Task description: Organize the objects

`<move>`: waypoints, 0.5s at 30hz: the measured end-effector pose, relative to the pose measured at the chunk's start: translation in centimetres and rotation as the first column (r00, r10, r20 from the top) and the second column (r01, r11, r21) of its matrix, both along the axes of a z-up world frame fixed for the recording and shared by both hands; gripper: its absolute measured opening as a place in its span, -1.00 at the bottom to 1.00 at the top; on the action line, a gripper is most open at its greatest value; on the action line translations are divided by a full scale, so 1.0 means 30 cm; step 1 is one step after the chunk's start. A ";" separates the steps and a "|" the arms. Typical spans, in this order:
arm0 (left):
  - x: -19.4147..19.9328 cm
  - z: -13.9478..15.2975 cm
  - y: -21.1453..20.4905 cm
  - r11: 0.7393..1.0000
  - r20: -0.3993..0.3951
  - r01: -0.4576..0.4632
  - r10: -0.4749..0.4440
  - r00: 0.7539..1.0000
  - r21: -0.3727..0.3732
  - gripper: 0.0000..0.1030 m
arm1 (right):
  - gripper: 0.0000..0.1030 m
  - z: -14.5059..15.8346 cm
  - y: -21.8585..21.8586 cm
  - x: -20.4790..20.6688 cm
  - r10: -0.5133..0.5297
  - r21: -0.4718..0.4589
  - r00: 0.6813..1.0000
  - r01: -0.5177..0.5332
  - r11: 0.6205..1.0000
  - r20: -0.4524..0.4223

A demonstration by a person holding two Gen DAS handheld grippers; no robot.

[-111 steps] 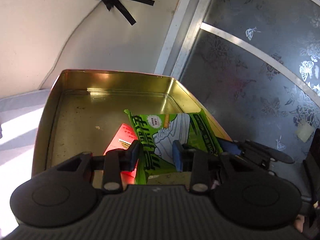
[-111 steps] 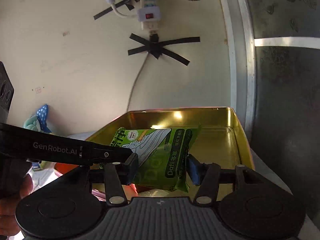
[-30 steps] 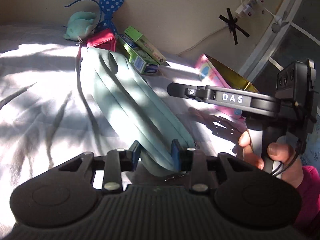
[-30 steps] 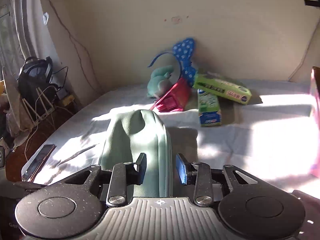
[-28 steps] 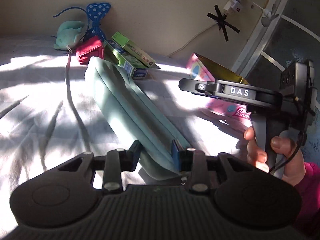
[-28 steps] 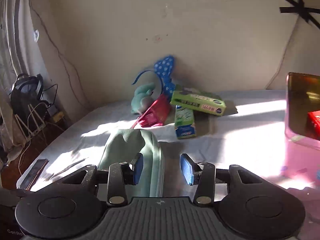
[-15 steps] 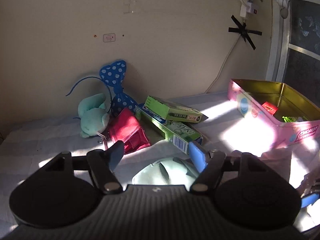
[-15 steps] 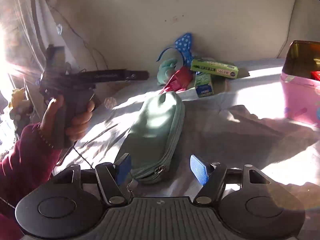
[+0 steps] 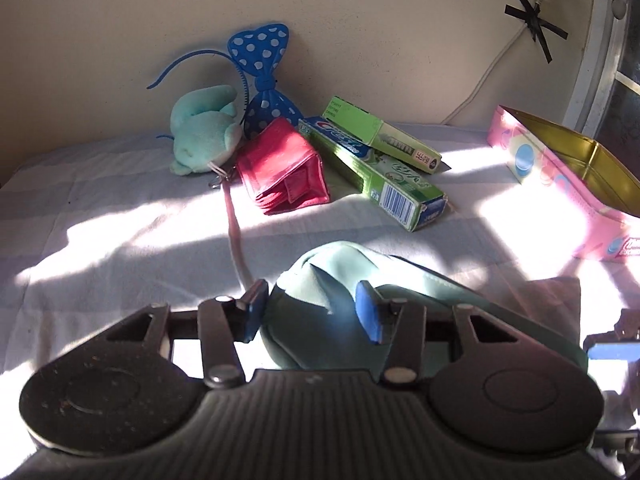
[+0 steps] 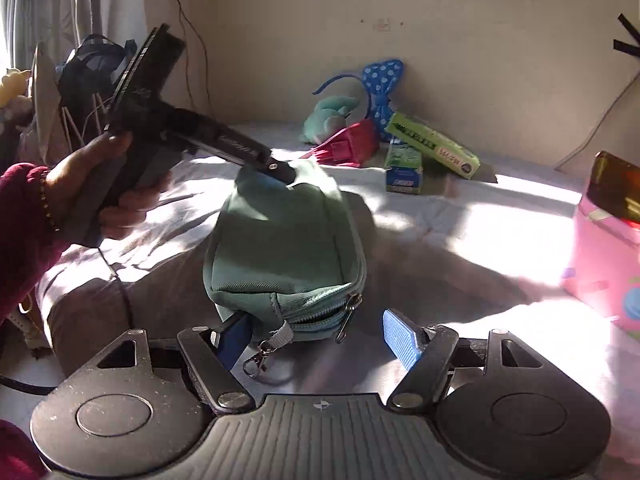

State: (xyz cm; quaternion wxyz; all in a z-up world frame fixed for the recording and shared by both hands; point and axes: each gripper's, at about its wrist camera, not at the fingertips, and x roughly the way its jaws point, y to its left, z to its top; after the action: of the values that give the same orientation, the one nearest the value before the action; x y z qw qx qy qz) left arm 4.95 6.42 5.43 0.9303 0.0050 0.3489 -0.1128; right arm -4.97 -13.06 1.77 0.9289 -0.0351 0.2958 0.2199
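A long teal zip pouch lies on the white bed sheet. In the left wrist view my left gripper has its blue pads either side of the pouch's far end, pinching the fabric. In the right wrist view the left gripper shows at that far end. My right gripper is open at the pouch's near zipper end, its left pad beside the pouch corner and its right pad apart from it.
A pink tin with a gold inside stands at the right. By the wall lie a red wallet, two green toothpaste boxes, a teal plush and a blue polka-dot bow headband.
Both grippers left the tin and came to the pouch. In the last half second my left gripper came down and closed on the pouch's far end; my right gripper moved up to the zipper end.
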 end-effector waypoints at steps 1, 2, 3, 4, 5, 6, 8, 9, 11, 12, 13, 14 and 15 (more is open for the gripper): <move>-0.039 -0.003 0.014 0.999 -0.016 0.015 -0.015 1.000 -0.037 -0.05 | 0.24 0.007 -0.042 -0.003 -0.075 -0.028 0.996 0.076 0.997 0.039; -0.075 -0.006 0.025 0.997 -0.030 0.030 -0.032 0.999 -0.072 -0.04 | 0.30 0.014 -0.083 -0.001 -0.127 -0.019 0.990 0.129 0.991 0.057; -0.106 -0.006 0.032 0.995 -0.032 0.036 -0.039 0.999 -0.098 -0.01 | 0.34 0.020 -0.134 0.002 -0.165 0.019 0.985 0.164 0.986 0.054; -0.135 -0.004 0.037 0.993 -0.026 0.036 -0.039 0.999 -0.111 0.01 | 0.34 0.025 -0.172 0.004 -0.182 0.062 0.983 0.179 0.982 0.039; -0.158 0.002 0.040 0.993 -0.014 0.034 -0.036 0.999 -0.114 0.04 | 0.33 0.029 -0.215 0.007 -0.192 0.124 0.981 0.189 0.974 0.015; -0.177 0.011 0.044 0.992 0.001 0.030 -0.030 1.000 -0.126 0.13 | 0.33 0.032 -0.240 0.006 -0.197 0.164 0.980 0.194 0.967 0.003; -0.180 0.030 0.055 0.989 0.019 -0.001 0.003 1.000 -0.148 0.44 | 0.34 0.035 -0.264 0.005 -0.190 0.227 0.982 0.188 0.956 -0.015; -0.172 0.038 0.056 0.989 0.032 -0.015 0.020 0.999 -0.148 0.49 | 0.35 0.034 -0.267 0.006 -0.175 0.262 0.984 0.177 0.949 -0.032; -0.142 0.042 0.050 0.991 0.039 -0.032 0.038 0.999 -0.133 0.49 | 0.35 0.021 -0.261 0.015 -0.148 0.319 0.986 0.163 0.933 -0.071; -0.126 0.039 0.046 0.990 0.035 -0.038 0.043 0.998 -0.135 0.46 | 0.35 0.012 -0.251 0.017 -0.141 0.341 0.985 0.165 0.926 -0.094; -0.112 0.031 0.039 0.990 0.027 -0.038 0.042 0.999 -0.136 0.46 | 0.35 0.003 -0.242 0.025 -0.139 0.353 0.984 0.171 0.920 -0.114; -0.099 0.019 0.029 0.991 0.016 -0.034 0.036 0.999 -0.130 0.44 | 0.35 -0.006 -0.235 0.032 -0.134 0.367 0.981 0.176 0.914 -0.137; -0.088 0.005 0.019 0.992 0.006 -0.029 0.030 1.000 -0.119 0.35 | 0.35 -0.015 -0.227 0.041 -0.130 0.383 0.978 0.185 0.905 -0.163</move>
State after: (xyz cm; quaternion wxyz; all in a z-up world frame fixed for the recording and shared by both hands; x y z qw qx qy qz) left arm 2.32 6.99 5.57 0.9320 -0.0550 0.3378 -0.1196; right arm -3.72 -19.88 1.31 0.9096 0.1923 0.3086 0.2011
